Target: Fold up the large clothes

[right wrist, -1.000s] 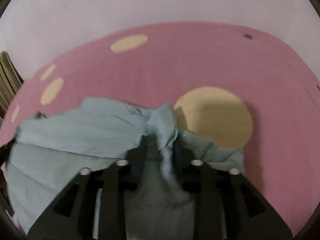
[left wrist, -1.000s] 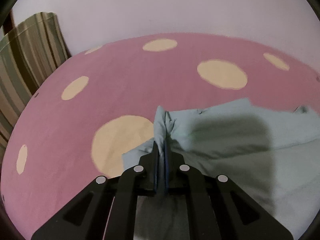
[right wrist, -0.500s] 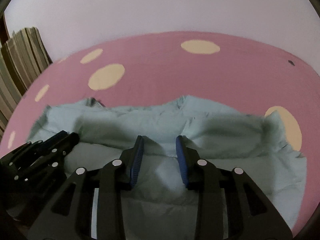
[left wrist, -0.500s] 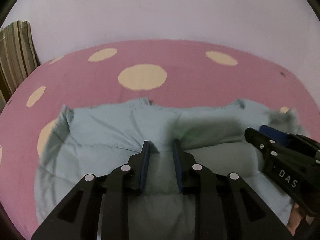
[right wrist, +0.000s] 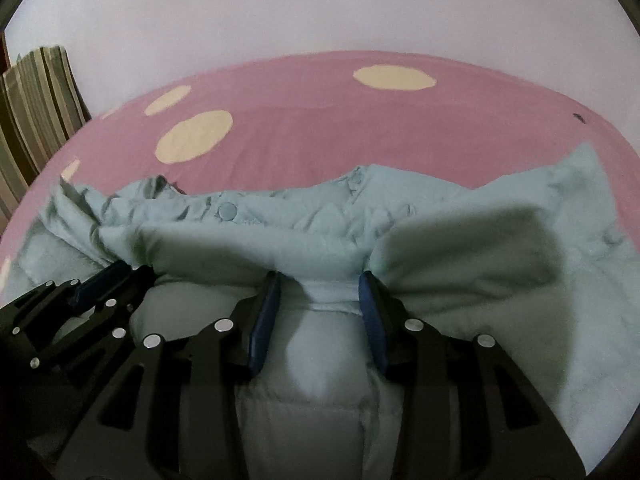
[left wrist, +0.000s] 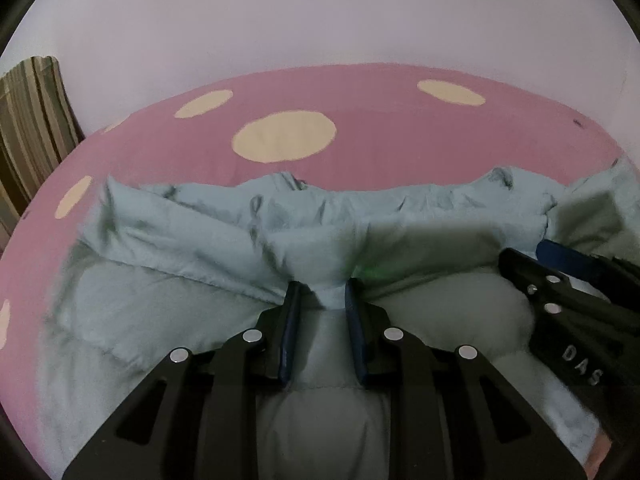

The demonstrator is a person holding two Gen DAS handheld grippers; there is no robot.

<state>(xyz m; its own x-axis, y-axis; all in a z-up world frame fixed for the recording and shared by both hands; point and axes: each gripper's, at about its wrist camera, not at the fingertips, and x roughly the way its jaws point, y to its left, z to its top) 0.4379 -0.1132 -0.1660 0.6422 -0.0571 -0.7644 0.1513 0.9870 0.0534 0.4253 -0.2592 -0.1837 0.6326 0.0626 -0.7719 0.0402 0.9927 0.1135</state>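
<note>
Pale green padded jacket (left wrist: 192, 312) spread on pink spotted bed (left wrist: 360, 120). Left hand-held gripper (left wrist: 322, 294) parted, fabric fold between jaws; right hand-held gripper (right wrist: 320, 284) just been widening, fold loose between pads.

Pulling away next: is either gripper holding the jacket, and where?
Apparently nothing: left gripper and right gripper have just been opening, jacket fold loose between their jaws.

The jacket (left wrist: 200, 320) lies on the bedspread (left wrist: 380, 120), a wall (left wrist: 320, 12) behind.
</note>
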